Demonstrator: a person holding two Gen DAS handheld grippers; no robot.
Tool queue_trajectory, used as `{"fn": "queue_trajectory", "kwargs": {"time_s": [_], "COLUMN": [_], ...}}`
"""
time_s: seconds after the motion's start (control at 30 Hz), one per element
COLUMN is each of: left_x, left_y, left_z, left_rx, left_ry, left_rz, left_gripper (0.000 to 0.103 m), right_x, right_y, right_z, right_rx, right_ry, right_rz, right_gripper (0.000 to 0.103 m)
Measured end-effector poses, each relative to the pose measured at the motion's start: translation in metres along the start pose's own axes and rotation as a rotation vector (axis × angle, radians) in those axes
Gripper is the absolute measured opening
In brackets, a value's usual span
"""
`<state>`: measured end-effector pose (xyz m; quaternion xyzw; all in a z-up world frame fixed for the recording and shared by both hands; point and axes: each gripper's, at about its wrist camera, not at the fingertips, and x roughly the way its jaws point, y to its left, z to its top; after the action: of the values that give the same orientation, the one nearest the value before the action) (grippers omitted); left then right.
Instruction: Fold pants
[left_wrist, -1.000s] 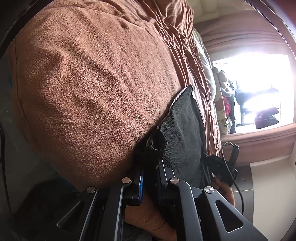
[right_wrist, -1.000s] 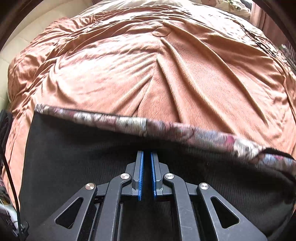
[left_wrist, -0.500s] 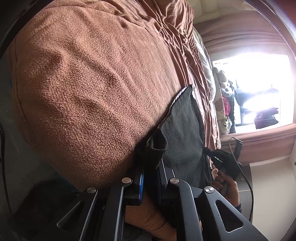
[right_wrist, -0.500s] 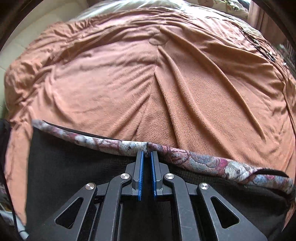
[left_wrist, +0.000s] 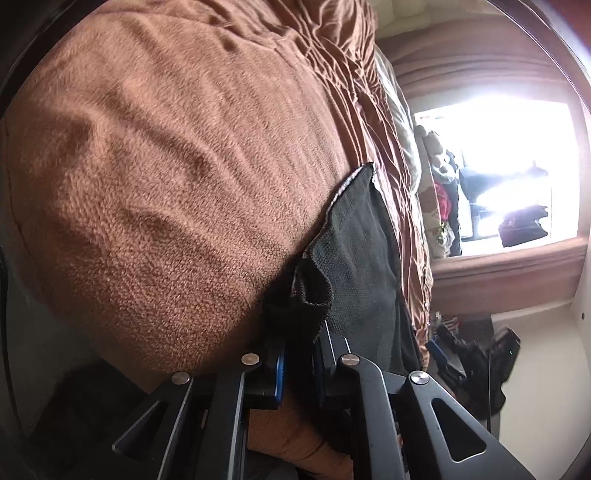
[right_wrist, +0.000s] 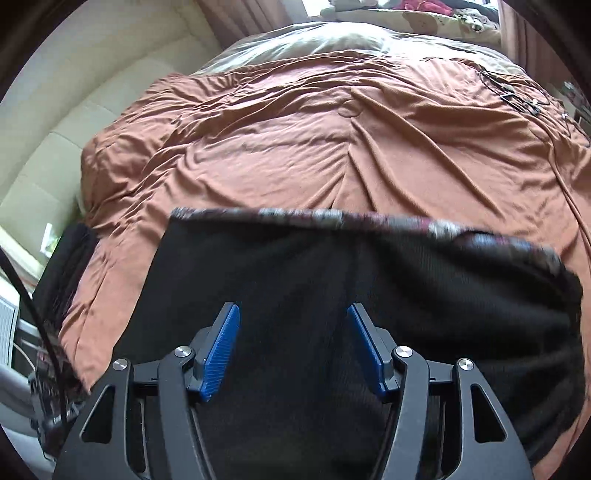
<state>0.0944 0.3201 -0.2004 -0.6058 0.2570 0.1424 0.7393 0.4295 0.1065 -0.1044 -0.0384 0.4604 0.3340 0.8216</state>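
The black pants (right_wrist: 332, 295) lie spread on the rust-coloured bed cover (right_wrist: 314, 140), their patterned waistband (right_wrist: 332, 216) along the far edge. My right gripper (right_wrist: 293, 325) hovers above the black cloth with its jaws opening; nothing sits between the blue pads (right_wrist: 221, 350). In the left wrist view the black pants (left_wrist: 354, 258) run up the cover's edge. My left gripper (left_wrist: 299, 354) is shut on a bunched corner of the pants near the bed's side.
A cream padded headboard (right_wrist: 74, 110) stands left of the bed. Pillows (right_wrist: 314, 40) and soft toys lie at the far end. A thin cable (right_wrist: 517, 92) lies on the cover at right. A bright window (left_wrist: 509, 166) and floor clutter (left_wrist: 472, 354) lie beyond the bed.
My right gripper let go of the waistband, opened and pulled back and up, so more of the bed shows. The left gripper kept still with its hold.
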Motion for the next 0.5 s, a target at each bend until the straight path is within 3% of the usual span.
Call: {"fn": "queue_trajectory", "kwargs": {"time_s": [0.27,0.5], "left_x": [-0.008,-0.014], "left_y": [-0.015,-0.031], "left_z": [0.002,0.005], "left_rx": [0.040,0.076], "left_ry": [-0.011,-0.020], "left_rz": [-0.062,-0.093], "left_gripper": [0.009,0.009], "right_x": [-0.036,-0.041], "right_y": [-0.004,-0.006], "right_z": [-0.051,-0.099], "right_rx": [0.014,0.058], "right_ry": [-0.014,-0.004], "right_rz": [0.021,0.051], "right_gripper": [0.059,0.035]}}
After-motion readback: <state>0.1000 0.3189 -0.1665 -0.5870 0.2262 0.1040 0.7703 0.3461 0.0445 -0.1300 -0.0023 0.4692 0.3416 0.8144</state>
